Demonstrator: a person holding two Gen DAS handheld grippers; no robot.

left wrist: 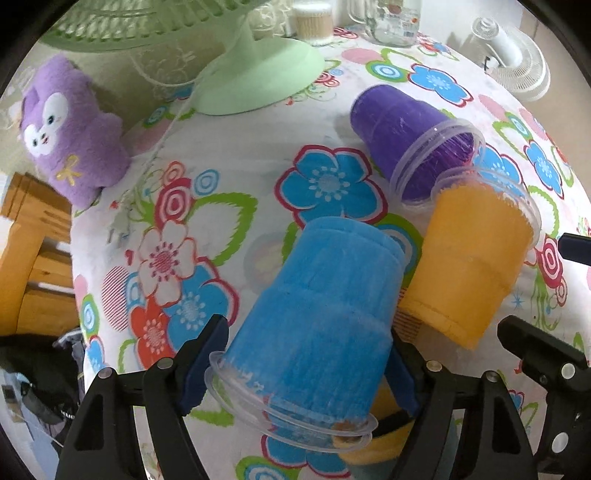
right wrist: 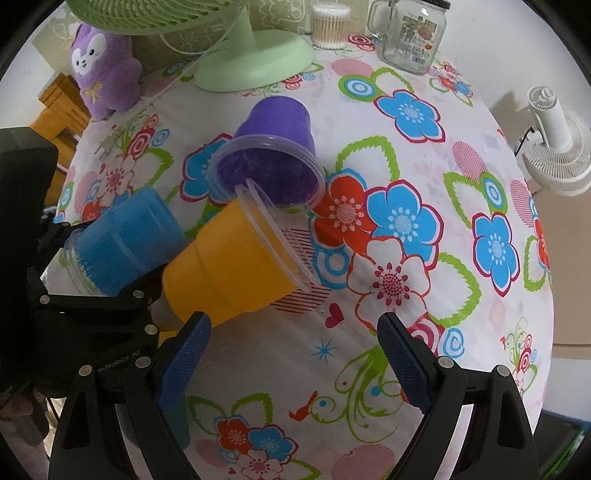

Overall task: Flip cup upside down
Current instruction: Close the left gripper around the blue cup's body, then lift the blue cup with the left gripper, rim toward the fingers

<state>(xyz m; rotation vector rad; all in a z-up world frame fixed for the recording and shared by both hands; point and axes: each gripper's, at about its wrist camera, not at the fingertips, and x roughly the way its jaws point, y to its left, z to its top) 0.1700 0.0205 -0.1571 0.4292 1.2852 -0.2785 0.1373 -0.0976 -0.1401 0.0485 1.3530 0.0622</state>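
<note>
A blue cup (left wrist: 317,314) is tilted with its clear rim toward the camera, held between the fingers of my left gripper (left wrist: 306,365), which is shut on it near the rim. It also shows in the right wrist view (right wrist: 122,243). An orange cup (left wrist: 476,262) lies on its side beside it, rim touching a purple cup (left wrist: 402,136) that also lies on its side. In the right wrist view the orange cup (right wrist: 236,254) lies just ahead of my right gripper (right wrist: 295,354), which is open and empty, its left finger close to the cup's base. The purple cup (right wrist: 273,155) lies beyond.
The floral tablecloth (right wrist: 406,147) covers the table. A green fan base (left wrist: 255,77), a purple plush toy (left wrist: 70,129), a cotton swab box (right wrist: 330,26) and a glass jar (right wrist: 413,33) stand at the back. A white fan (right wrist: 554,147) is off the right edge.
</note>
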